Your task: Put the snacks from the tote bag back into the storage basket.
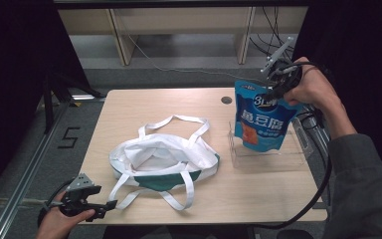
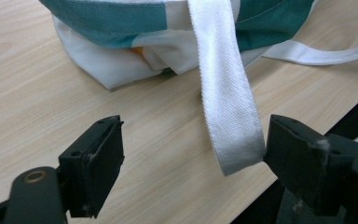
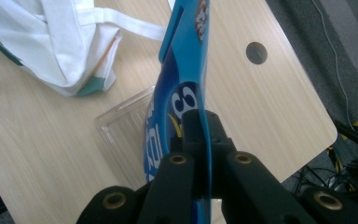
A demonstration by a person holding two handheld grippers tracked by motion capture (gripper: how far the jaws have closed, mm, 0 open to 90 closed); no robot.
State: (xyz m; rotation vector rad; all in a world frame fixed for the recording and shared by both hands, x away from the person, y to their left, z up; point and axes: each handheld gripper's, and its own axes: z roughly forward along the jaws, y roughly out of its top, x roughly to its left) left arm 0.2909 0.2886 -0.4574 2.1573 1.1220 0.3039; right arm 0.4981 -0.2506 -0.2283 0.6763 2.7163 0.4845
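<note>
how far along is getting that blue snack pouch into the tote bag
Done: the right gripper is shut on the top of the blue snack pouch, held above the clear plastic tray. In hand: the left gripper stands open around a white strap of the tote bag. Left: carrying the pouch across and into the bag.

On the blue pouch [image 1: 260, 118] we read a white "3" in a round mark near its top, with large white Chinese characters beneath it; the smaller print is too fine to make out. In the right gripper view the same "3" shows on the pouch's face. On the floor left of the bench, a dark "5" [image 1: 68, 138] is marked.
</note>
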